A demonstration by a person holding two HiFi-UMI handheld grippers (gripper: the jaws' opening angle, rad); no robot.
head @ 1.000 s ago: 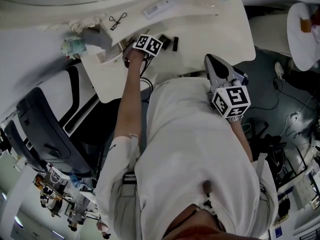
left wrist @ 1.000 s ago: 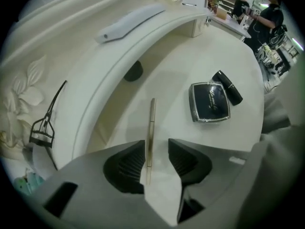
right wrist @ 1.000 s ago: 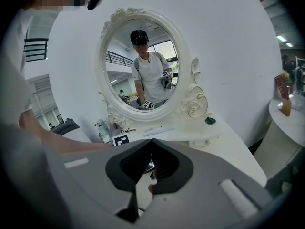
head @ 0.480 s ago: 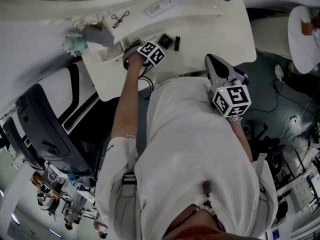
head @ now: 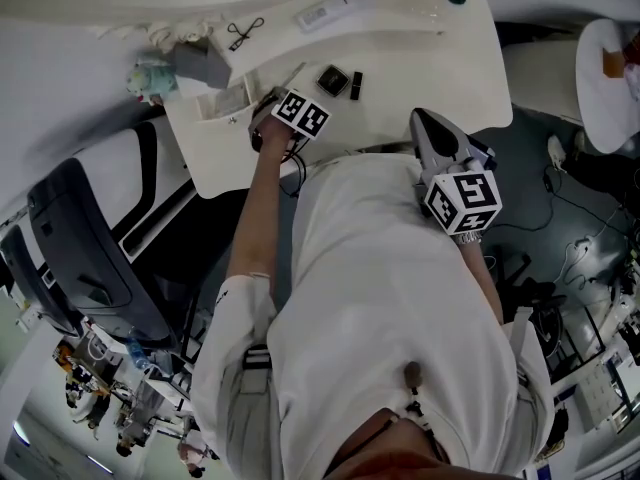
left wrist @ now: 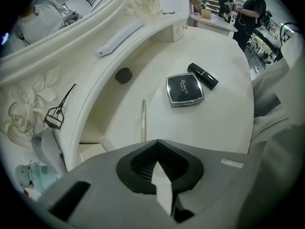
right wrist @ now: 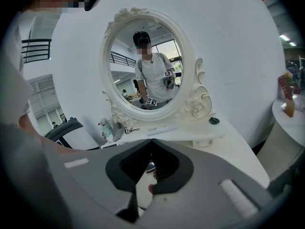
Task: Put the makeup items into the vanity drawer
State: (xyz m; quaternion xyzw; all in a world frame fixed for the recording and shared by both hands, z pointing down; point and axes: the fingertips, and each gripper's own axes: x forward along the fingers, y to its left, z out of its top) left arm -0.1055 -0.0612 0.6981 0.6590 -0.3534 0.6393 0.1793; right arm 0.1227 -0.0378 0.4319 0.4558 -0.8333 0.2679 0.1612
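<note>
I log my left gripper (left wrist: 157, 143), jaws closed on nothing, over the vanity top (left wrist: 224, 123) where compact (left wrist: 185, 89), lipstick (left wrist: 203, 76) and pencil (left wrist: 143, 120) lie; right gripper (right wrist: 151, 143) likewise closed and empty, facing the mirror (right wrist: 143, 63).

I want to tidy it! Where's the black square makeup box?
The black compact lies on the vanity top, right of centre in the left gripper view, beside the lipstick.

Right claw (right wrist: 151, 142), seemingly closed, faces oval mirror (right wrist: 125, 56).
</note>
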